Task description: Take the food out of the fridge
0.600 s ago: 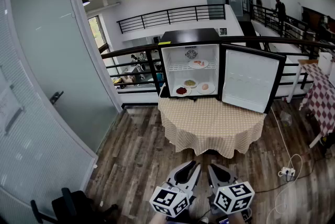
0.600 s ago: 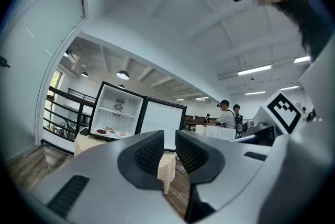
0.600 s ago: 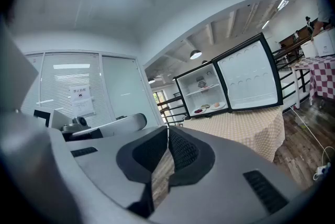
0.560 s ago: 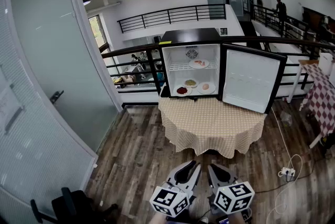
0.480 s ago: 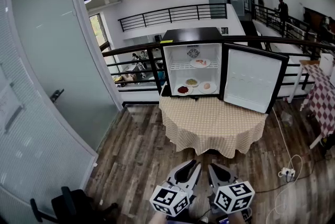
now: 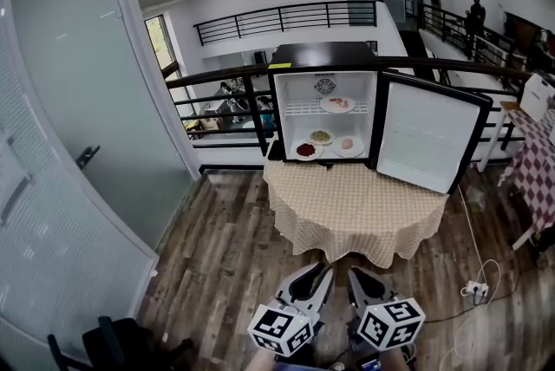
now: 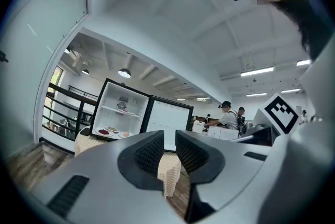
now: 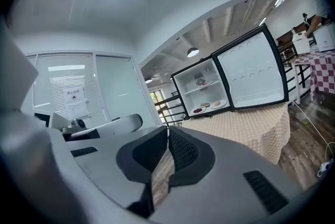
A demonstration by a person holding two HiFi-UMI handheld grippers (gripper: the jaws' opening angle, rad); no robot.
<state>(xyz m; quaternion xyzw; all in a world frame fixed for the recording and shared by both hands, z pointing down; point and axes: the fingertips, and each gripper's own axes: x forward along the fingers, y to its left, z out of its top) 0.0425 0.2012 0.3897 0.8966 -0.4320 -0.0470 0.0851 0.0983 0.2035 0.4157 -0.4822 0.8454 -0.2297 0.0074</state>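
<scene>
Head view: open fridge (image 6: 323, 55) holds four plates (image 6: 336, 104) of food.

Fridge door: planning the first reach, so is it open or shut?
Open: the black-framed white door of the small black fridge stands swung right, showing plates of food inside.

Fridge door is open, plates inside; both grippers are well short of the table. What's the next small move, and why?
Probably step toward the table, since the left gripper and right gripper hang shut and empty over the floor, far from the plates in the open fridge.
</scene>
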